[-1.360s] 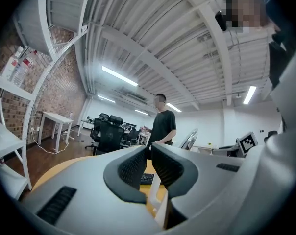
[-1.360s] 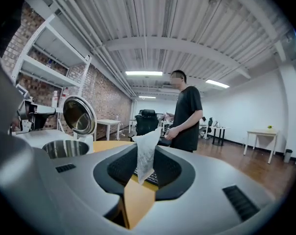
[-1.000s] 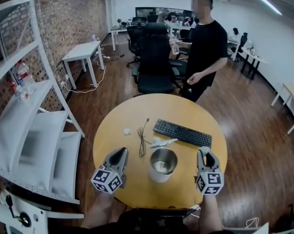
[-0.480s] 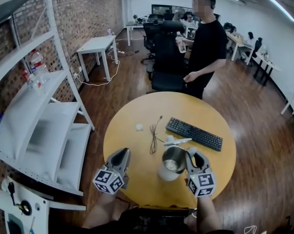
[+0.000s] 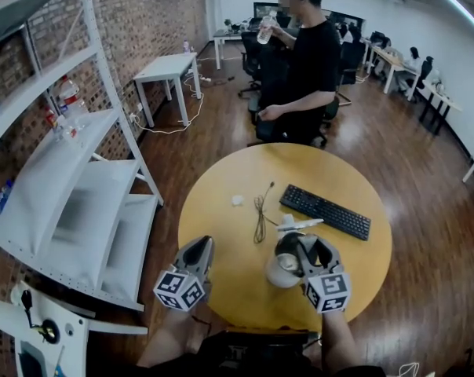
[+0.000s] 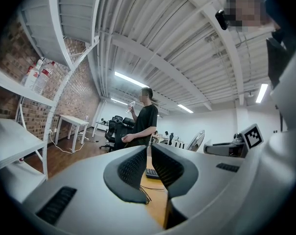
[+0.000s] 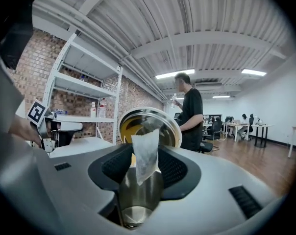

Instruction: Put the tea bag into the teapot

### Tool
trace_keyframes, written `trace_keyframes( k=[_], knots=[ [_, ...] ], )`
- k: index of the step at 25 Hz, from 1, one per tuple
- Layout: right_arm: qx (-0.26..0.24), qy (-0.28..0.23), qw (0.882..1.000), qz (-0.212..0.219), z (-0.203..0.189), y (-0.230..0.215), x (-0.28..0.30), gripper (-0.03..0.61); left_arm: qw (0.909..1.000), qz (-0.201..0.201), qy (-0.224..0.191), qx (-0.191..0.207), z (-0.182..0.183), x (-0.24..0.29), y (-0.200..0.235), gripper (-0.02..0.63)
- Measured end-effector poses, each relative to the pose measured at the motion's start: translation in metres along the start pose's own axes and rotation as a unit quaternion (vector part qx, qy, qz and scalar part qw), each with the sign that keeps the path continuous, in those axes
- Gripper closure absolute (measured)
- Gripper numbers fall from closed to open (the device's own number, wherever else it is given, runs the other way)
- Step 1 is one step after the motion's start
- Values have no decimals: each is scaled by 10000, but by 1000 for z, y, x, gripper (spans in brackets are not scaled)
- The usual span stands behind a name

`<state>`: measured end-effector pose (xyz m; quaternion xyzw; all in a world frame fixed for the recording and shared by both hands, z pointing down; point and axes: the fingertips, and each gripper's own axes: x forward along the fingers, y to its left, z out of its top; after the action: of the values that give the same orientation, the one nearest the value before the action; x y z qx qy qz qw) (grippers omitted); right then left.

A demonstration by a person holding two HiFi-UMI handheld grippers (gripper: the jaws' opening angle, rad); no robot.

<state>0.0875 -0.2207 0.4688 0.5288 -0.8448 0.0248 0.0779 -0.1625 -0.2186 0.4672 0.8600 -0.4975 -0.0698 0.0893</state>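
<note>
The steel teapot point(image 5: 284, 261) stands on the round wooden table point(image 5: 221, 242) near its front edge, its mouth open point(image 7: 134, 124). My right gripper point(image 5: 306, 250) hovers right over that mouth. A white tea bag point(image 7: 146, 151) hangs between its pads, directly above the pot, while the jaws are opening and gaps show beside the bag. My left gripper point(image 5: 199, 250) rests low at the table's front left, well left of the pot. Its jaws are together with nothing between them point(image 6: 149, 163).
A black keyboard point(image 5: 325, 210) lies behind the pot, with a white wrapper-like object point(image 5: 298, 224) in front of it. A thin cable point(image 5: 260, 209) and a small white scrap point(image 5: 237, 200) lie mid-table. A person point(image 5: 304, 61) stands at the far edge. White shelving point(image 5: 64, 171) stands left.
My right gripper swung left from beside the pot to above its mouth, and its jaws have spread. The left gripper stayed put. The standing person lifted a bottle.
</note>
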Motion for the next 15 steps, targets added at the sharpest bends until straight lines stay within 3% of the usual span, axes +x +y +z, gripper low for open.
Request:
trace_keyframes(
  k=[2,15],
  knots=[
    [8,104,9999,46,-6,0,1,376,10000,5,21,-11,-1,0,0,589],
    [260,-305,9989,-260,3,-25,-28,374,9999,-145,18,-70,-6,10,-13,589]
  ],
)
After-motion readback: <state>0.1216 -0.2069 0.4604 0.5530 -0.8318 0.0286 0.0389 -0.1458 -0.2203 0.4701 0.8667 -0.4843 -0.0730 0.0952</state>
